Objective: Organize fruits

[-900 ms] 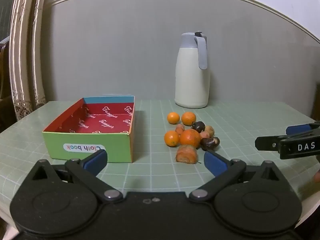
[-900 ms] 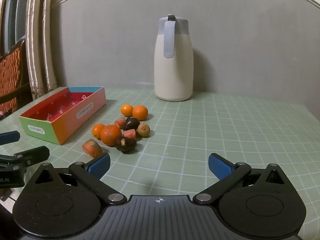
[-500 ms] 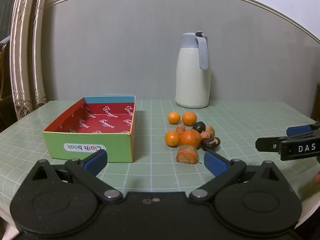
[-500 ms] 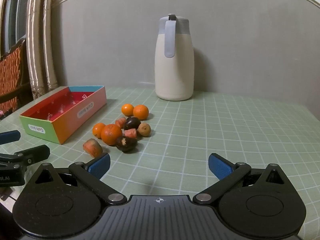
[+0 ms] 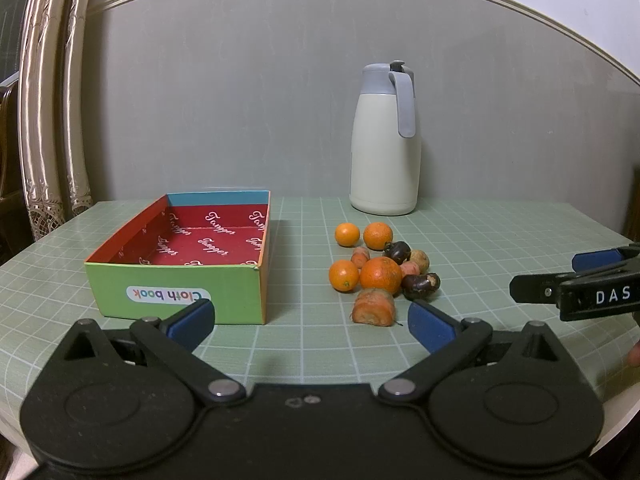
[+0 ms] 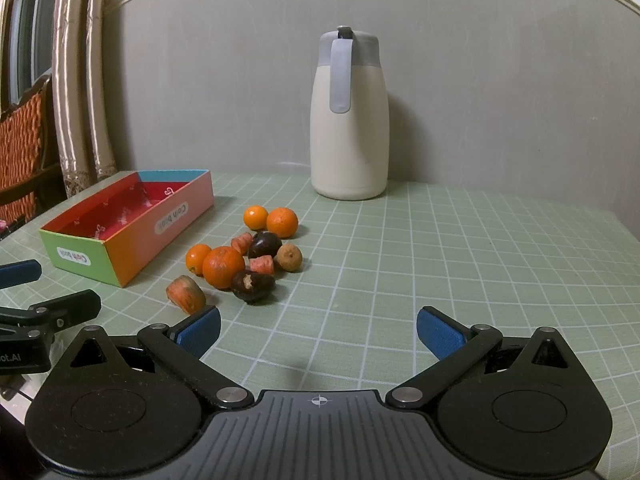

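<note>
A pile of fruit lies on the green grid table: several oranges, the largest (image 5: 380, 275) (image 6: 223, 267) in the middle, a carrot chunk (image 5: 374, 307) (image 6: 186, 294) nearest me, dark chestnut-like pieces (image 5: 421, 281) (image 6: 253, 286) and a small brown fruit (image 6: 289, 257). An open box (image 5: 180, 276) (image 6: 132, 236) with a red inside stands left of the pile and holds nothing. My left gripper (image 5: 310, 320) is open and empty, low over the table just short of the carrot chunk. My right gripper (image 6: 318, 330) is open and empty, right of the pile.
A cream thermos jug (image 5: 385, 142) (image 6: 349, 116) with a grey lid stands at the back against the grey wall. Curtains (image 5: 48, 120) hang at the left, and a wicker chair (image 6: 20, 152) stands beyond the table edge. Each gripper shows at the side of the other's view.
Both grippers have crept slightly towards the fruit pile. Both stay open; nothing on the table has moved.
</note>
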### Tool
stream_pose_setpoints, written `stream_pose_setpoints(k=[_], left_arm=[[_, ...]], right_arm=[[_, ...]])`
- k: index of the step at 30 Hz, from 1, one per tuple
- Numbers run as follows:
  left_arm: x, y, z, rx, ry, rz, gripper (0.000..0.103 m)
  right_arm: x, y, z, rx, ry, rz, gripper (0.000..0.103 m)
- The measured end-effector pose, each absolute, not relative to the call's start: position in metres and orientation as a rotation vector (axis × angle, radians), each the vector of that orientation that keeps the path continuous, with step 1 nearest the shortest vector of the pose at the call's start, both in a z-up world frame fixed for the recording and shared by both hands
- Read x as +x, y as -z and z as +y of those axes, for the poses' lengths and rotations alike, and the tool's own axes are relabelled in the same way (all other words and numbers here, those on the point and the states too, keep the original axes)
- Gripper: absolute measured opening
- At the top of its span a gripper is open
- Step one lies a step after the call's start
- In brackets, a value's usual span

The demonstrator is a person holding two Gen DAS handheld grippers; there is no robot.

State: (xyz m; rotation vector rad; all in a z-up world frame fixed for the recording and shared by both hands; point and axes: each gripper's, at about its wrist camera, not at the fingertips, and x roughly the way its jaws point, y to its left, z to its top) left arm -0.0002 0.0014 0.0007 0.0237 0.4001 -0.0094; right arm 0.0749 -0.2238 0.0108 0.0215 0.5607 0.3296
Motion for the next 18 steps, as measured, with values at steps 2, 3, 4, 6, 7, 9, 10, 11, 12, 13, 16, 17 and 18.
stream_pose_setpoints(k=[2,3,4,6,7,9,10,11,12,13,16,17,18], left_arm=[[0.0,-0.0006,0.0014,0.024,0.01,0.401,0.097],[-0.0002,-0.0007,0.0013,0.024,0.009,0.4,0.097],[0.0,-0.0004,0.0019,0.024,0.01,0.4,0.097],[-0.0003,-0.0003,0.0018,0.025,0.01,0.401,0.097],[-0.0005,-0.0004,0.0019,0.025,0.01,0.4,0.097],[-0.0003,-0.0002,0.0019,0.024,0.011,0.401,0.097],[-0.0003,-0.0002,0.0018,0.025,0.011,0.401,0.097],[-0.0001,-0.0001,0.0018,0.025,0.011,0.402,0.097],[-0.0005,-0.0001,0.0019,0.025,0.011,0.401,0.097],[-0.0006,0.0,0.0023,0.025,0.011,0.401,0.097],[-0.0005,0.0009,0.0027,0.023,0.01,0.402,0.097],[-0.0008,0.0011,0.0028,0.024,0.01,0.401,0.097],[-0.0003,0.0011,0.0024,0.024,0.011,0.402,0.097]], right_arm=[[0.0751,-0.0106,-0.2237,0.022,-0.329,0.561,0.103],[0.0751,-0.0105,-0.2237,0.022,-0.329,0.561,0.103],[0.0751,-0.0104,-0.2236,0.022,-0.329,0.562,0.103],[0.075,-0.0103,-0.2235,0.022,-0.329,0.562,0.103],[0.075,-0.0103,-0.2235,0.022,-0.33,0.562,0.103],[0.075,-0.0101,-0.2234,0.021,-0.329,0.562,0.103],[0.0748,-0.0101,-0.2234,0.021,-0.329,0.563,0.103],[0.0749,-0.01,-0.2234,0.022,-0.329,0.562,0.103],[0.0749,-0.0099,-0.2233,0.022,-0.33,0.562,0.103],[0.0749,-0.0099,-0.2232,0.022,-0.33,0.563,0.103],[0.0748,-0.0098,-0.2231,0.021,-0.33,0.563,0.103],[0.0747,-0.0098,-0.2231,0.021,-0.33,0.563,0.103],[0.0747,-0.0098,-0.2231,0.022,-0.33,0.563,0.103]])
